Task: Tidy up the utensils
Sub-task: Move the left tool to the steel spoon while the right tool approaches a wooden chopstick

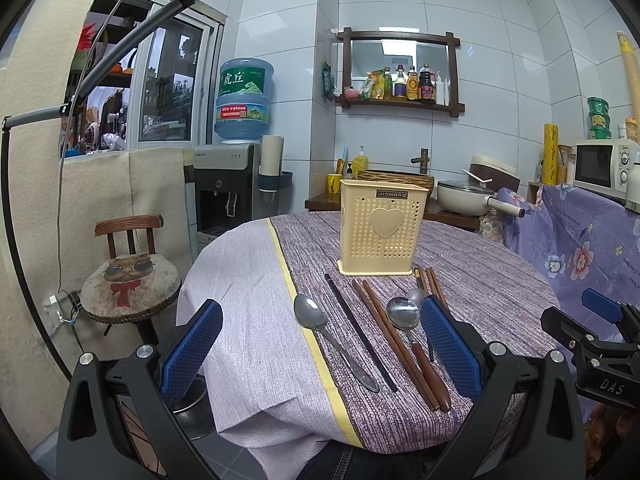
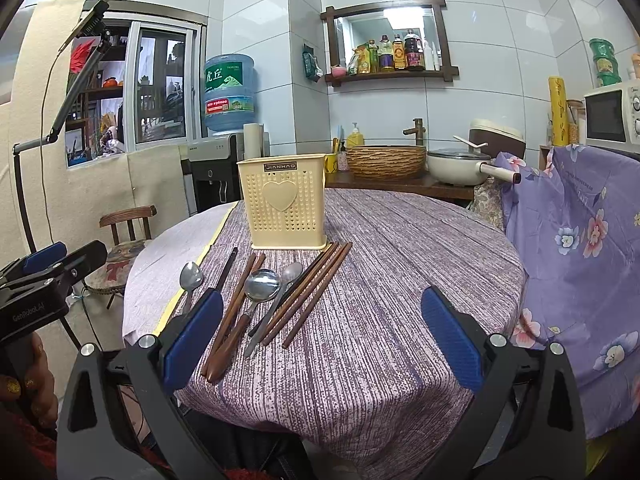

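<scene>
Both hand-held grippers [image 1: 322, 344] [image 2: 322, 336] gape empty; utensils lie before the utensil holder [image 1: 381, 228].

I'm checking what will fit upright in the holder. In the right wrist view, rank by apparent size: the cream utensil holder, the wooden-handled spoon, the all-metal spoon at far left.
1. Cream utensil holder, clearly largest.
2. Wooden-handled spoon.
3. All-metal spoon, partly hidden behind a gripper finger, so its length is unsure.

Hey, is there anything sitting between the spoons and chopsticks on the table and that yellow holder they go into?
Nothing visible does. The utensils lie flat on the tablecloth right in front of the yellow holder, which has an open top. Both grippers, left and right, are open and empty, with bare cloth ahead.
</scene>
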The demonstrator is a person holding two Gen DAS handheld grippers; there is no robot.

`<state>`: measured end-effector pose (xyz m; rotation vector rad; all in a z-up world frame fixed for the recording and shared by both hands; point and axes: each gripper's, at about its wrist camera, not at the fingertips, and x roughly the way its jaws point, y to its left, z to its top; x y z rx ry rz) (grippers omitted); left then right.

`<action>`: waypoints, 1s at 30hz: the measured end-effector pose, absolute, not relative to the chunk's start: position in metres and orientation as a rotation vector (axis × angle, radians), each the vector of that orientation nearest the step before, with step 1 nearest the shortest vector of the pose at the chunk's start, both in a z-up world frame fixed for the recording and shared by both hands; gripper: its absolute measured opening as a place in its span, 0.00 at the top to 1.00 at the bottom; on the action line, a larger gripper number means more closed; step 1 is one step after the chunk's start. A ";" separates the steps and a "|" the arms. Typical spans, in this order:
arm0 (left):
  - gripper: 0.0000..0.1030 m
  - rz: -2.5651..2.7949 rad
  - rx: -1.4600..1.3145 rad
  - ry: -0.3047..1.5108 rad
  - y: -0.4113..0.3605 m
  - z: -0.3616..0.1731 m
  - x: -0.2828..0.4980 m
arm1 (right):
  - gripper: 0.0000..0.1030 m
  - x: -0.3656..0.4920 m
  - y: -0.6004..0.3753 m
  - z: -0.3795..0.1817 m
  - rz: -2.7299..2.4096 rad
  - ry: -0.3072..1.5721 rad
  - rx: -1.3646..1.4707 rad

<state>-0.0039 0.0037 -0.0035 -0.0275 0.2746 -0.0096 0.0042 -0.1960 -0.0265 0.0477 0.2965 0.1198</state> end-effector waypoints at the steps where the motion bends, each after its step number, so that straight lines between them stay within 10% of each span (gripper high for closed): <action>1: 0.05 -0.008 -0.029 0.277 0.006 -0.005 -0.004 | 0.05 0.004 -0.196 -0.027 0.120 0.297 0.048; 30: 0.06 0.086 -0.037 0.745 0.035 -0.047 0.119 | 0.08 0.128 -0.223 -0.045 0.041 0.639 0.105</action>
